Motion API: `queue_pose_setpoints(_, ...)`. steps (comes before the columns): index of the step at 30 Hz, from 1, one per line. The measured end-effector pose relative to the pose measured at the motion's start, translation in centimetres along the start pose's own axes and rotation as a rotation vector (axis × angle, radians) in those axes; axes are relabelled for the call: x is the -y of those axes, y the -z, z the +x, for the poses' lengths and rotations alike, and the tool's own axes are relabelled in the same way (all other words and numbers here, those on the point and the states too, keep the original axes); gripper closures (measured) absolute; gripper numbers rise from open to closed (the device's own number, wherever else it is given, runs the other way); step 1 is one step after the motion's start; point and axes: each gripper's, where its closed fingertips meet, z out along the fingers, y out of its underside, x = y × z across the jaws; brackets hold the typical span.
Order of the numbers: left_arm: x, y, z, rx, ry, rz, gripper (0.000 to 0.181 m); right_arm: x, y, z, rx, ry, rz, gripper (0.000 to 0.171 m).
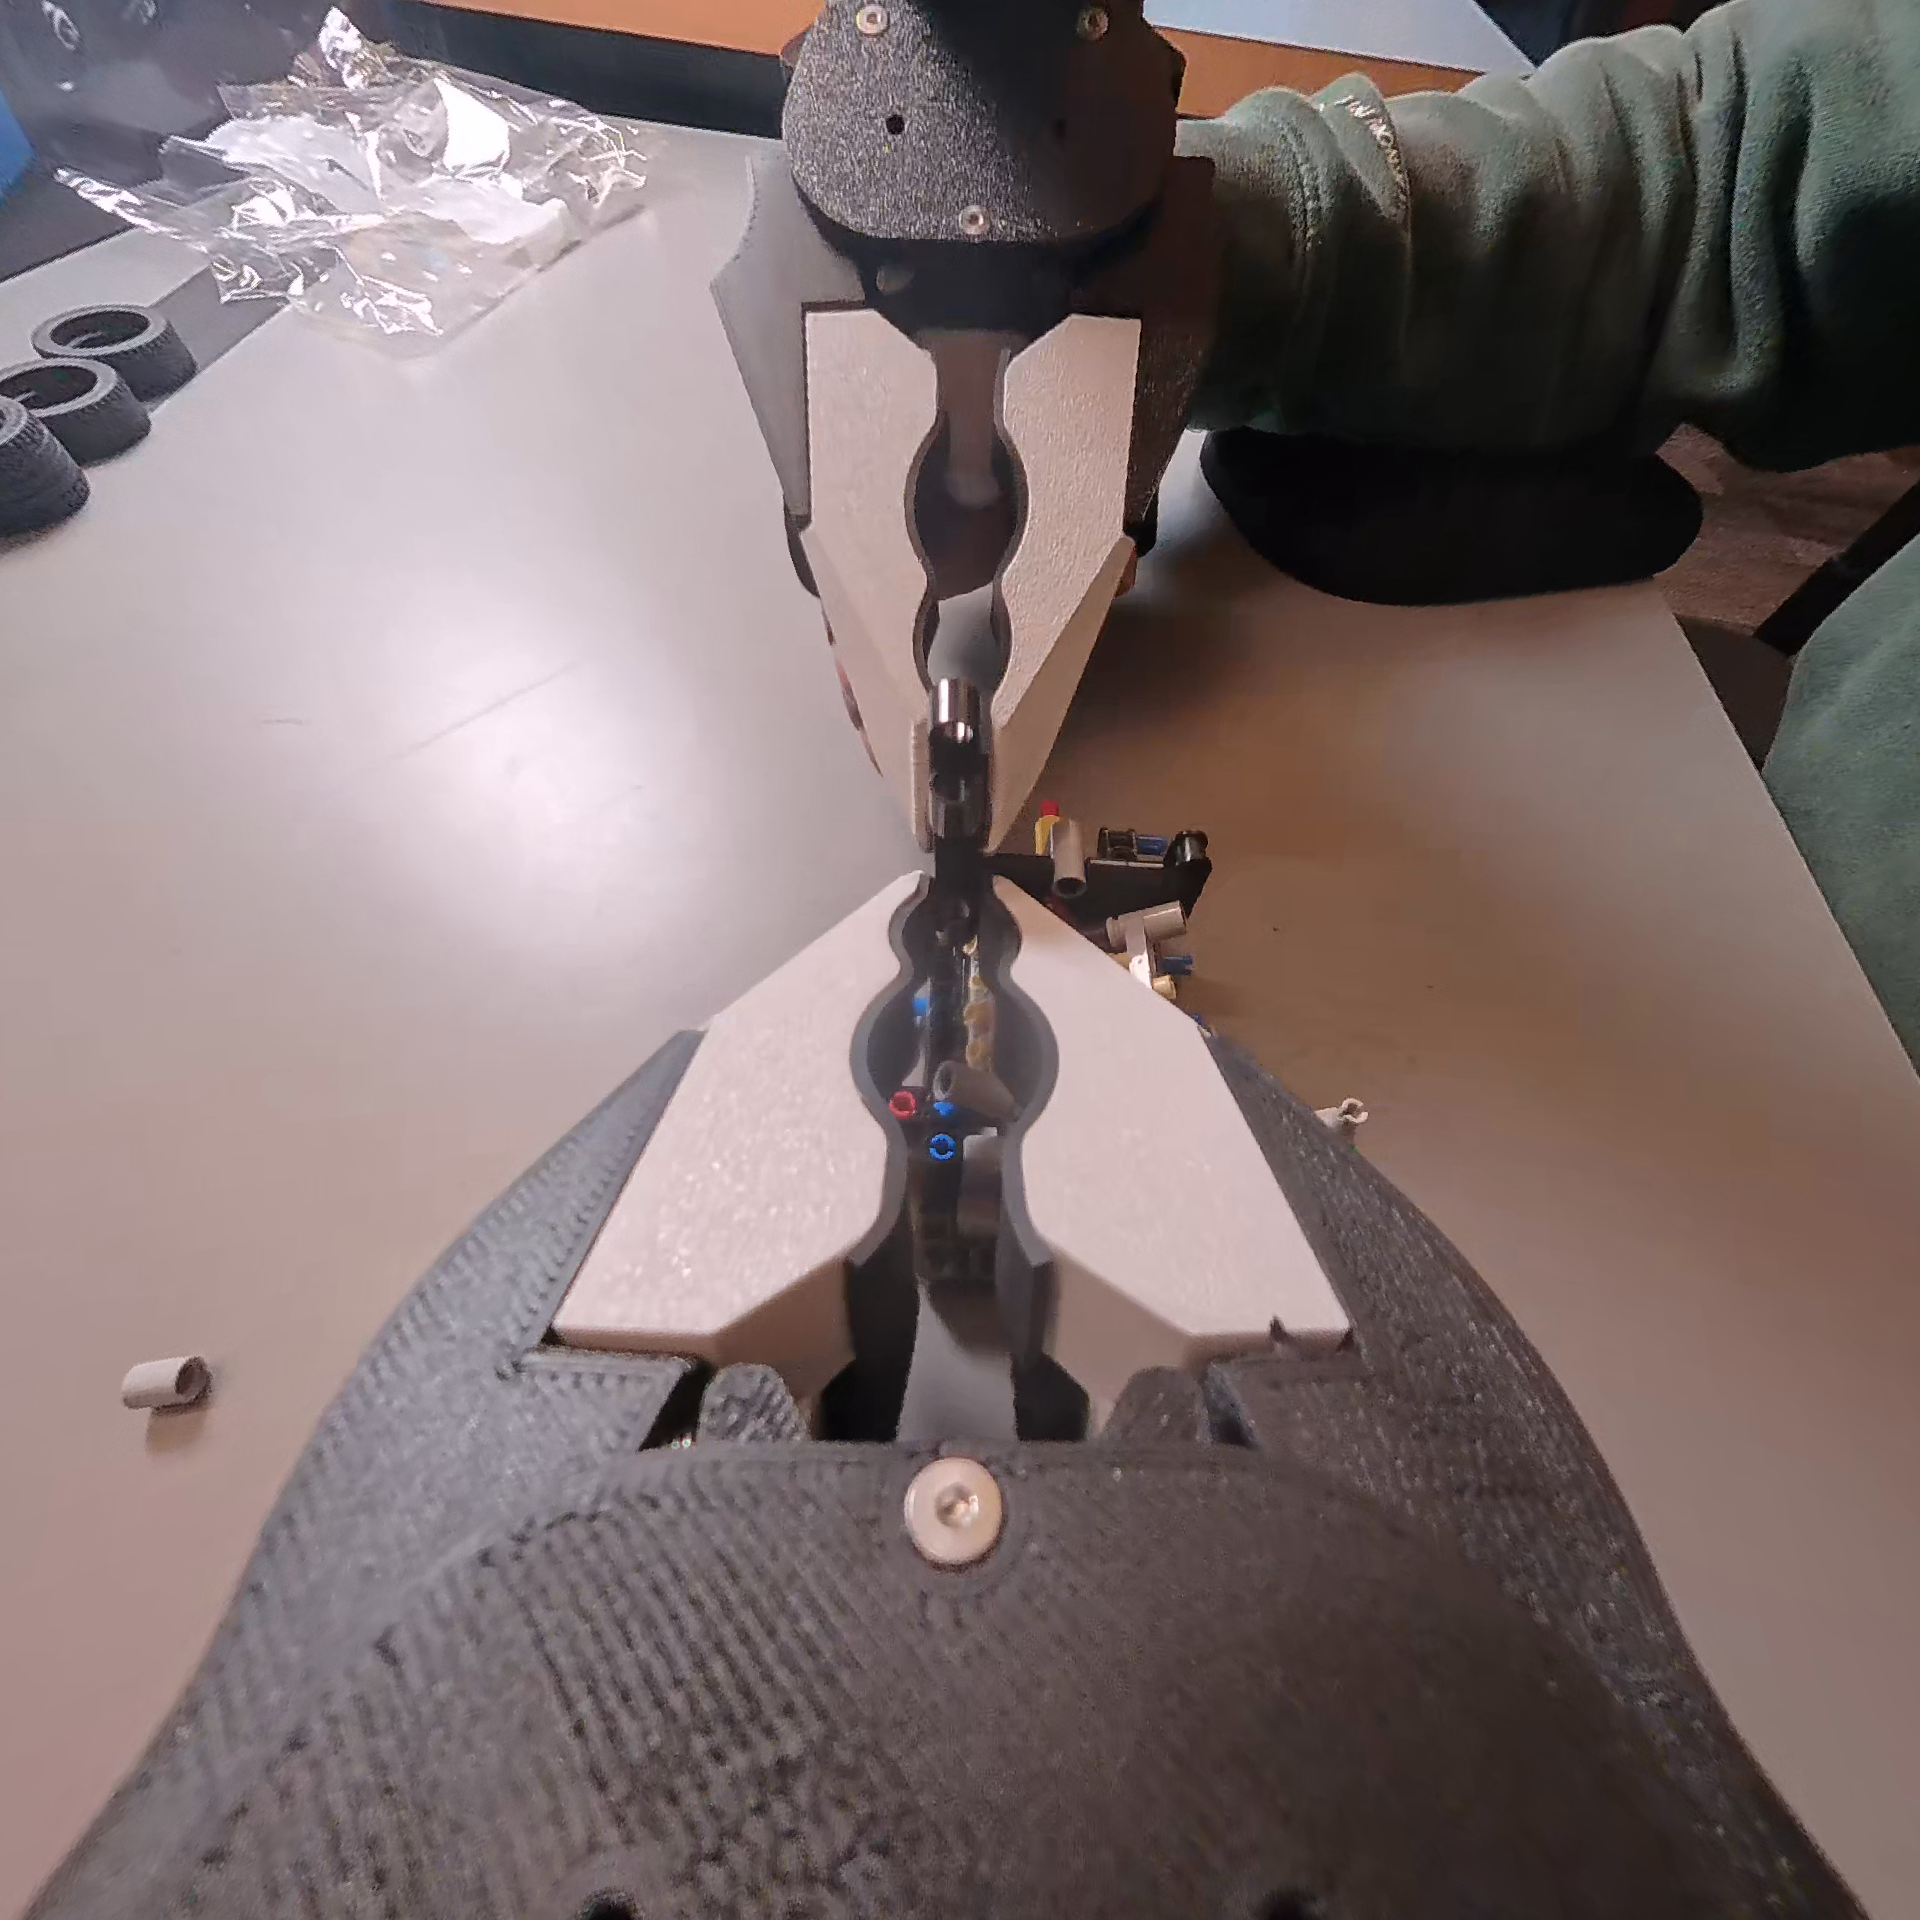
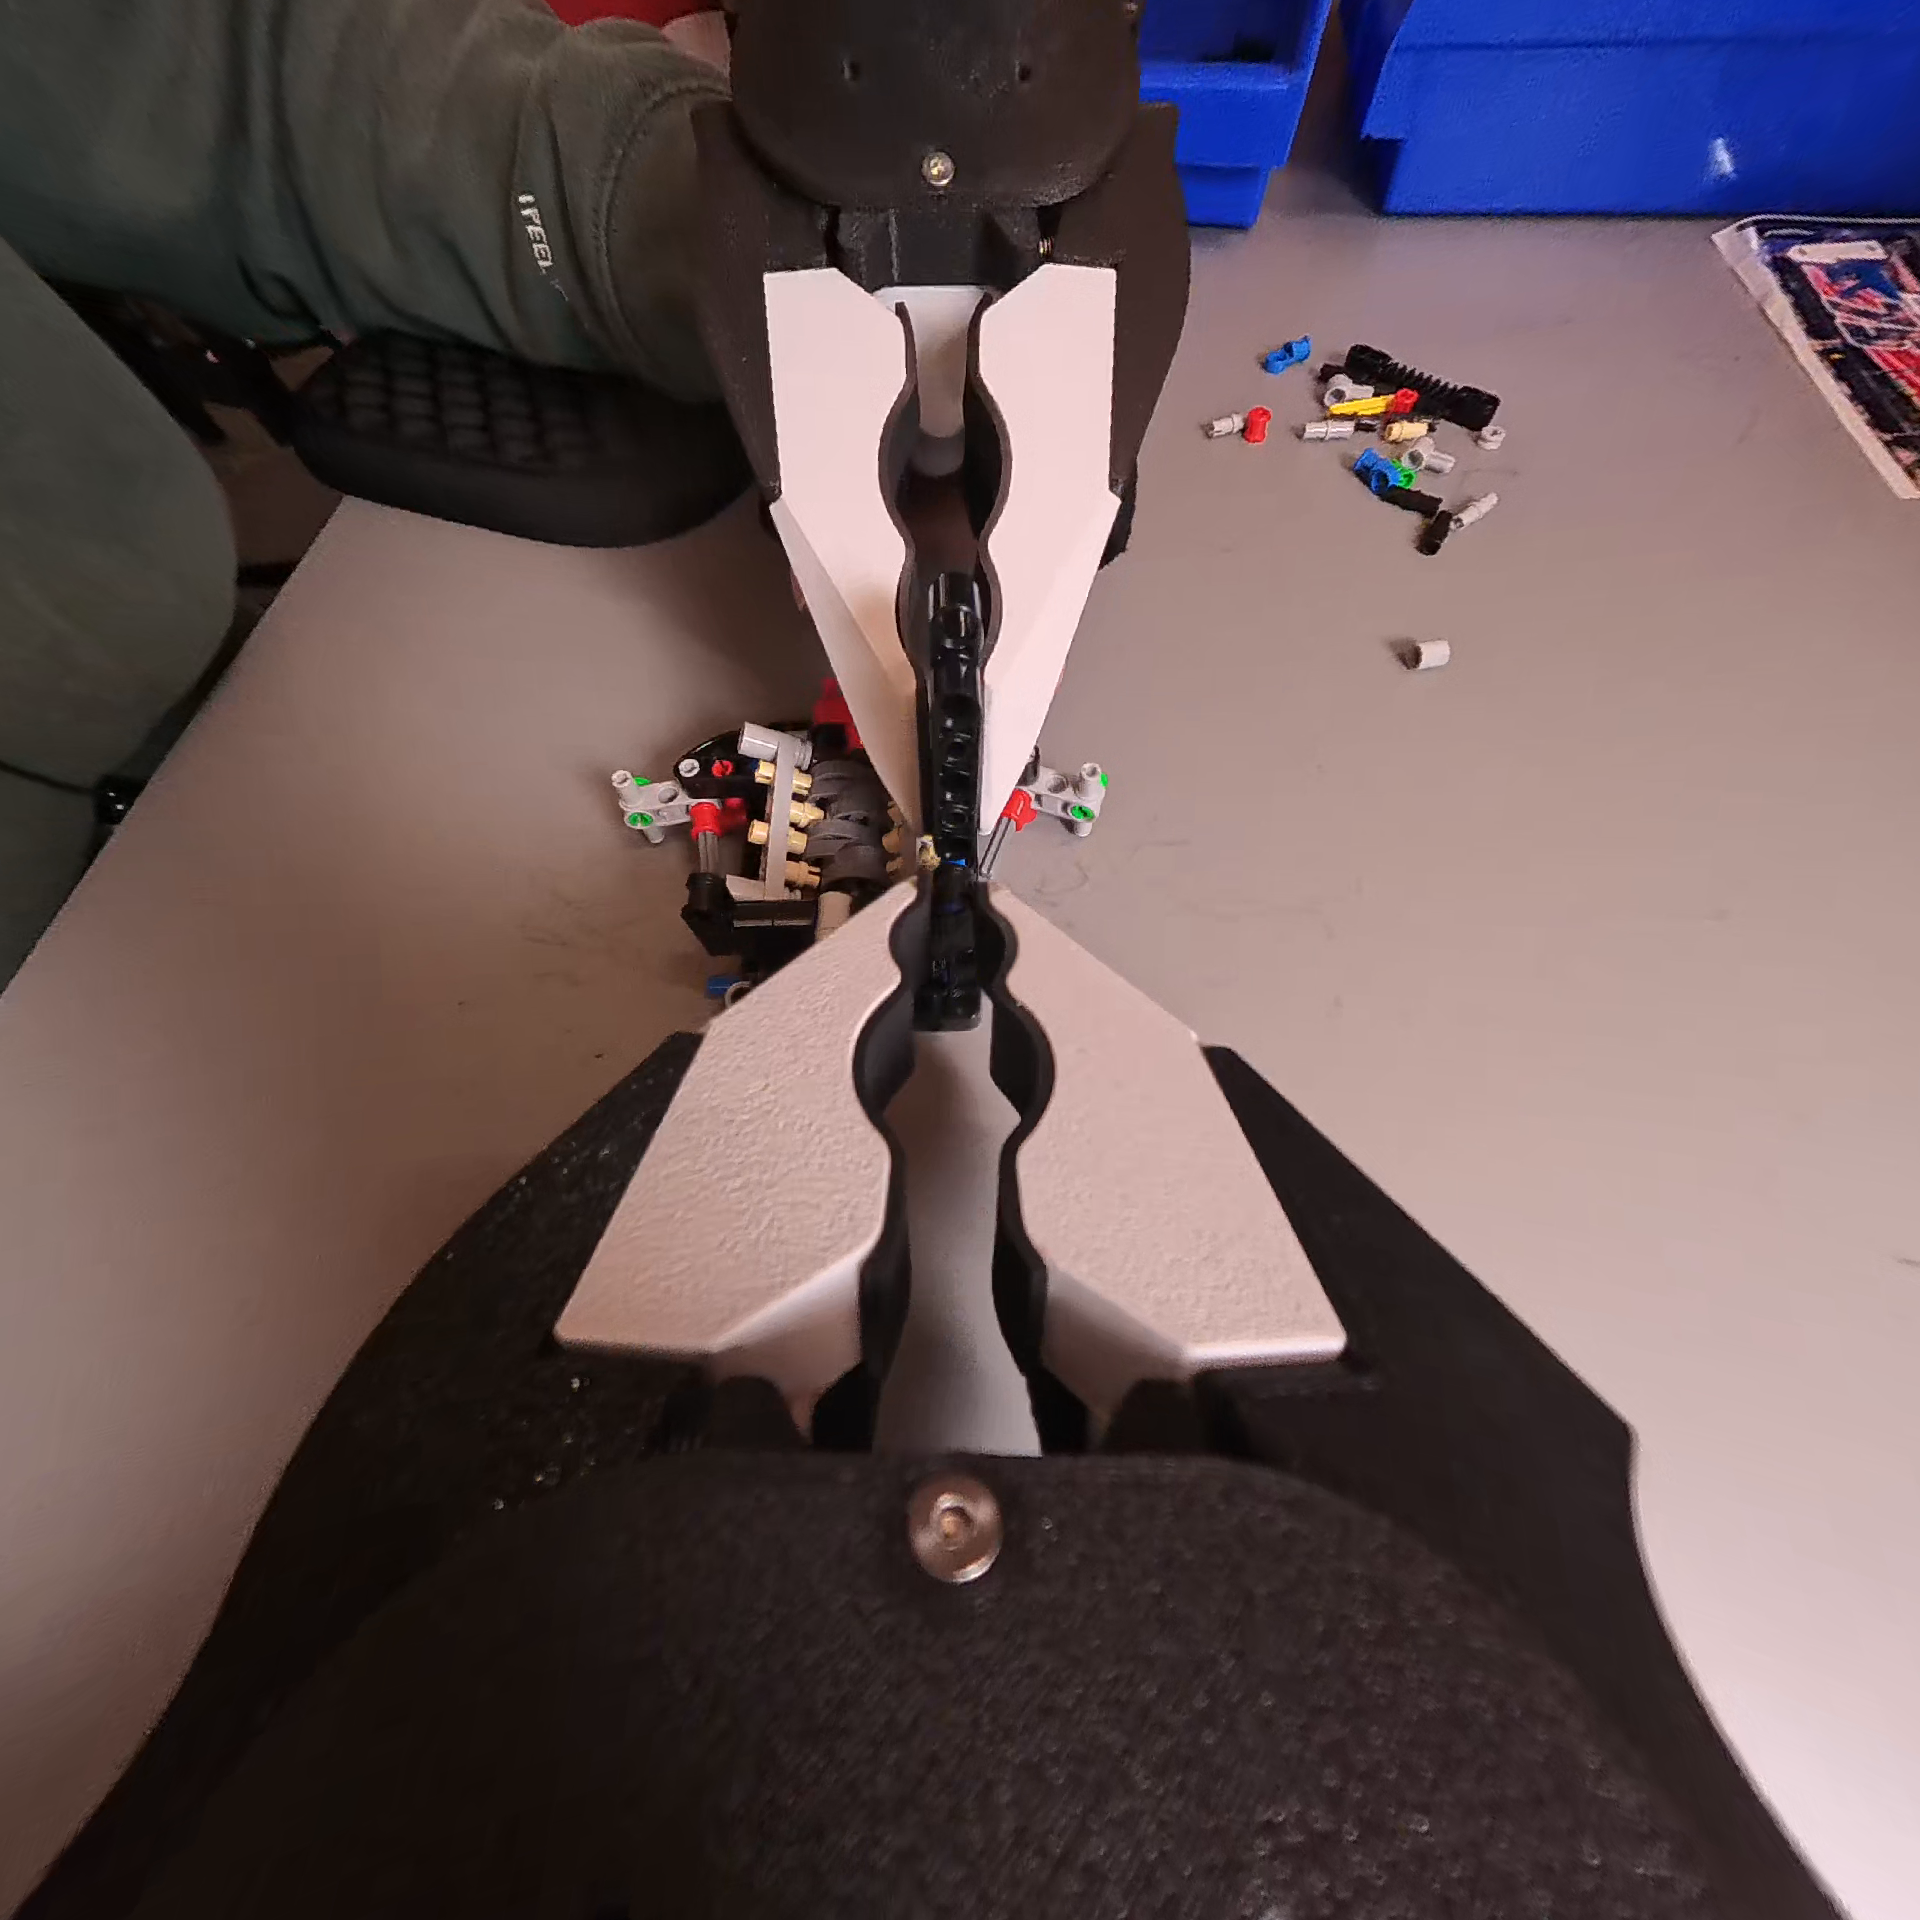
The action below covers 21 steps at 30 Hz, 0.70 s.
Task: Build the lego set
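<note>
Both grippers, left (image 1: pixel 956 894) and right (image 2: pixel 951 894), clamp one black beam (image 2: pixel 954 769) tip-to-tip. Only right view shows loose parts (image 2: pixel 1382 436); only left shows tyres (image 1: pixel 73 400).

My right gripper (image 2: pixel 951 883) and left gripper (image 2: pixel 951 821) meet tip to tip, both clamped on one black holed beam (image 2: pixel 954 748) above the grey surface (image 2: pixel 1455 935). A part-built lego model (image 2: pixel 769 831) sits just left; loose pieces (image 2: pixel 1382 436) lie far right.
</note>
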Motion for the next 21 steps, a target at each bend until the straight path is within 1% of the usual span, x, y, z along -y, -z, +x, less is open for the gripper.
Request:
queue_pose_setpoints(7,-0.01,0.02,-0.22,0.002,0.014,0.016,0.175,0.06,-0.05,0.24,-0.004,-0.018,0.032,0.166)
queue_pose_setpoints(11,0.02,0.02,-0.18,-0.008,0.003,0.023,0.174,0.07,-0.07,0.18,-0.005,-0.007,0.016,0.167)
queue_pose_setpoints(21,0.15,0.13,-0.34,-0.044,0.057,0.06,0.175,0.07,-0.14,0.17,-0.001,-0.012,0.007,0.166)
